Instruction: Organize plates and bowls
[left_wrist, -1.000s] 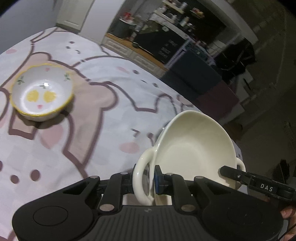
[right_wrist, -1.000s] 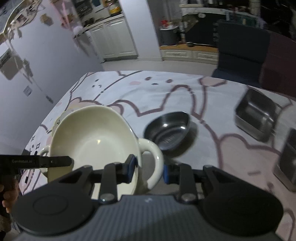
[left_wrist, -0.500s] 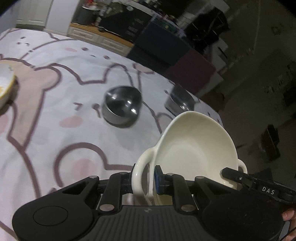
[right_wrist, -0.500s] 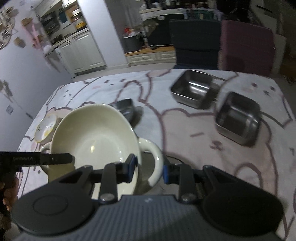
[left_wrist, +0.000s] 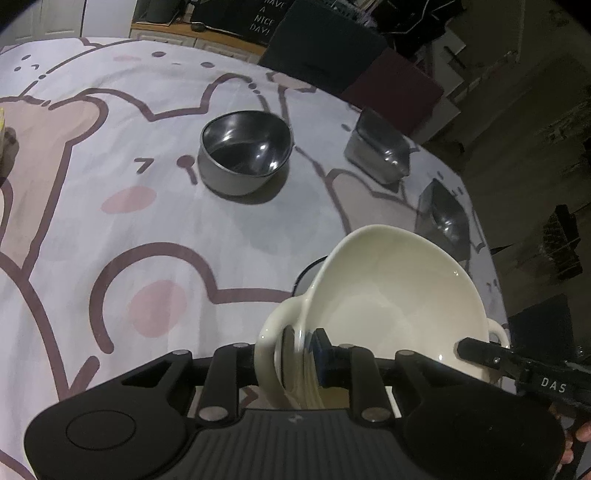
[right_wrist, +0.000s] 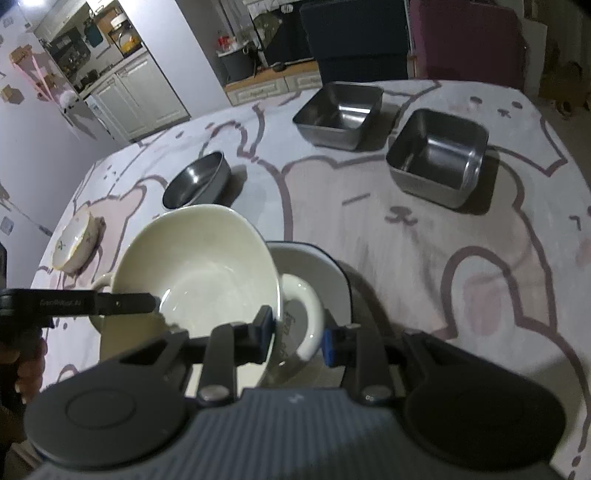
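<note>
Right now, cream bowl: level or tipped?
Tipped. The cream bowl hangs off the cloth by its handles, rim slanted, above a white plate; it looks empty.

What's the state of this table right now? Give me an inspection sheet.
Surface: bear-print tablecloth.
Job's things: cream bowl tilted over dark-rimmed plate; round steel bowl; near square steel container; far square steel container; floral bowl.
Clutter: nothing seen.
Grippers: left gripper and right gripper each hold a bowl handle between their pads; left's jaws have just been opening.
Cables: nothing seen.
Surroundings: dark chair, kitchen cabinets.
</note>
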